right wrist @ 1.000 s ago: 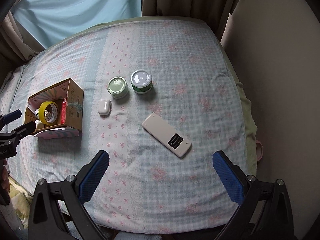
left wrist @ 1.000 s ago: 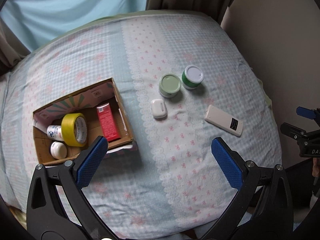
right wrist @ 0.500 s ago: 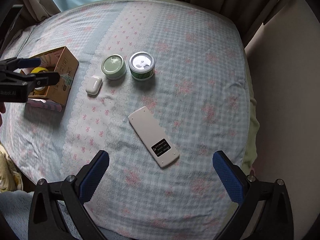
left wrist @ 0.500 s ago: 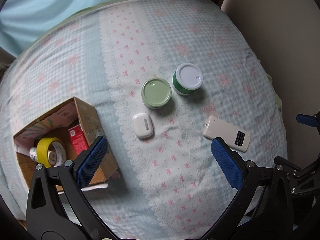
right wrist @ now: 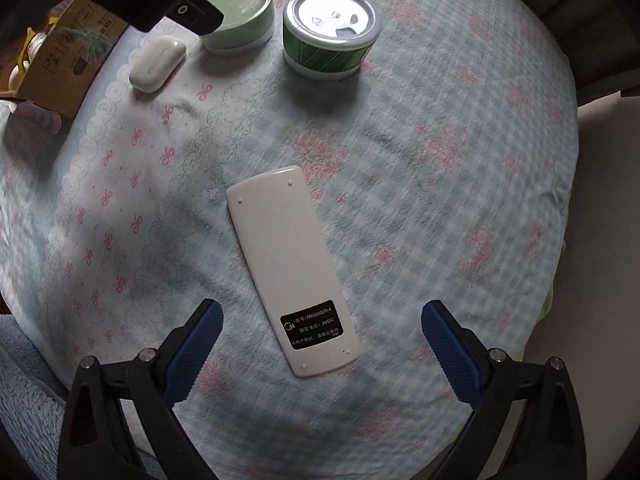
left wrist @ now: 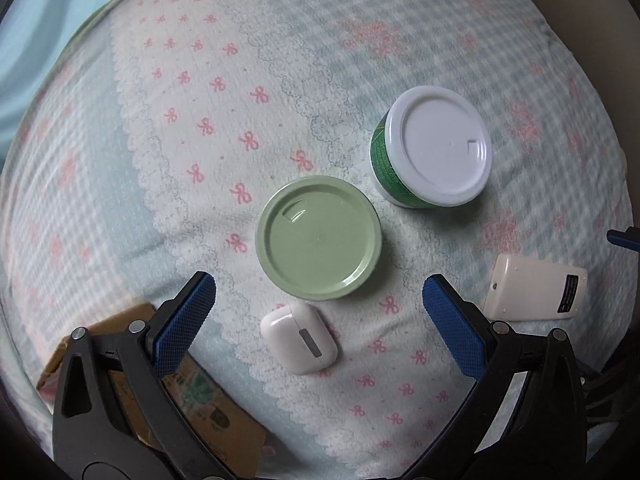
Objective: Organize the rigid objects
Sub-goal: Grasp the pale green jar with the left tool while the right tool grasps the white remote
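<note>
My left gripper (left wrist: 318,294) is open and empty, low over the bed, with the white earbud case (left wrist: 299,338) between its fingers and the pale green jar (left wrist: 318,237) just ahead. A green jar with a white lid (left wrist: 434,146) stands to the right. My right gripper (right wrist: 318,316) is open and empty, straddling the near end of the white remote (right wrist: 290,270), which lies face down. The right wrist view also shows the earbud case (right wrist: 157,63), the pale green jar (right wrist: 240,20) and the green jar (right wrist: 330,34).
The cardboard box (left wrist: 192,396) sits at the lower left behind my left finger; it also shows in the right wrist view (right wrist: 64,60) with items inside. The remote (left wrist: 536,288) lies right of my left gripper. The bedspread drops off at the right edge (right wrist: 560,240).
Both grippers have dropped closer to the bed. The left one moved right from the box toward the earbud case and pale green jar; the right one closed in over the remote.
</note>
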